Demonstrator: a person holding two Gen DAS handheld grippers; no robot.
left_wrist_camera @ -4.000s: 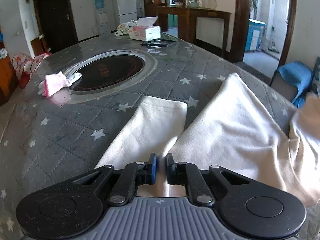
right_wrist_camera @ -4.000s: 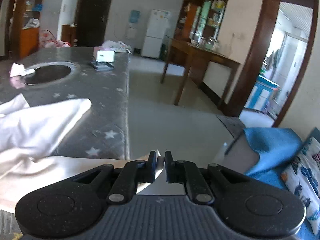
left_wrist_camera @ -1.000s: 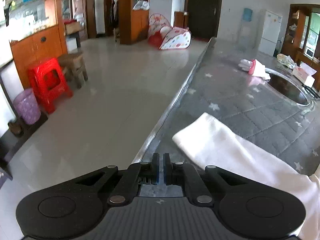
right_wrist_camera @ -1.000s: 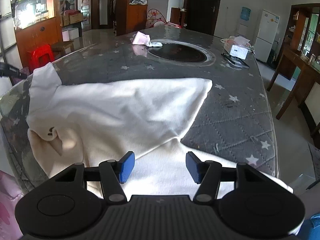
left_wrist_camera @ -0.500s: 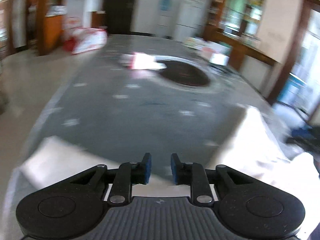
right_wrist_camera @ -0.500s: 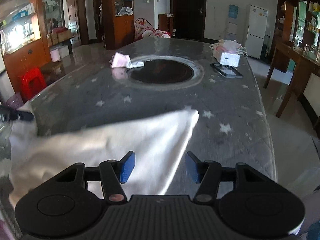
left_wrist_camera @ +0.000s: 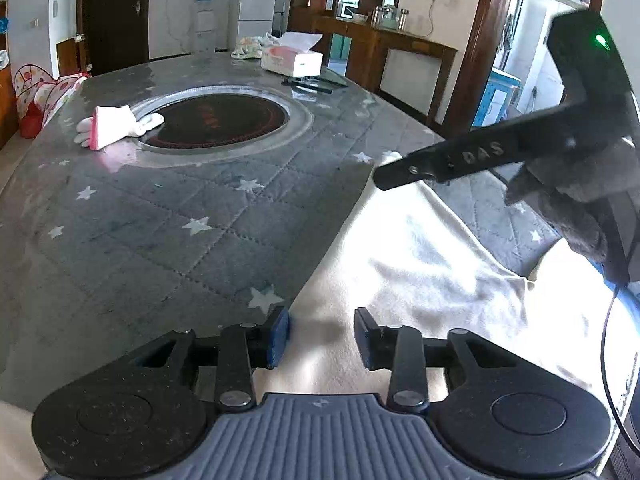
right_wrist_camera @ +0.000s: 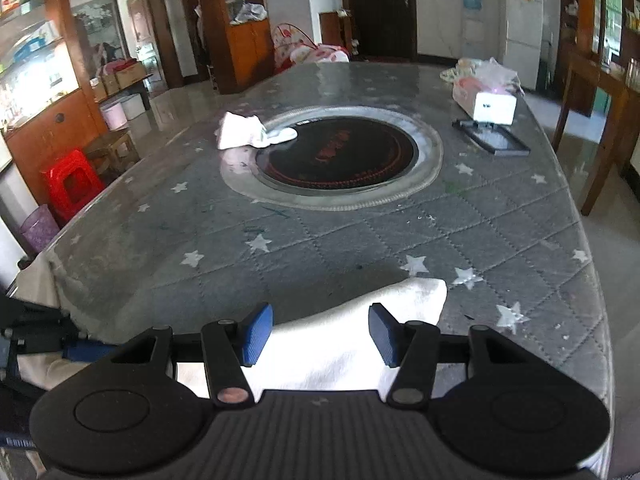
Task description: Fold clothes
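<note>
A cream garment [left_wrist_camera: 404, 256] lies spread on the grey star-patterned table [left_wrist_camera: 160, 220], reaching off its near edge. My left gripper [left_wrist_camera: 322, 334] is open and hovers over the garment's left edge with nothing pinched. In the right wrist view, my right gripper [right_wrist_camera: 320, 334] is open over a folded cream end of the garment [right_wrist_camera: 360, 316]. A gloved hand [left_wrist_camera: 580, 188] holds the right gripper, whose black finger [left_wrist_camera: 448, 162] reaches in over the cloth's far tip. Part of the left gripper [right_wrist_camera: 76, 348] shows low at the left edge.
A round dark hob [left_wrist_camera: 216, 120] is set into the table's middle, with a pink and white glove [left_wrist_camera: 112, 130] at its rim. A tissue box [left_wrist_camera: 292, 60] and a flat dark tablet [right_wrist_camera: 496, 138] sit at the far end. A red stool [right_wrist_camera: 72, 184] stands on the floor at left.
My left gripper swung from the table's left edge to face the table and went from shut to open. The right gripper stayed open; a narrower folded end now lies beneath it.
</note>
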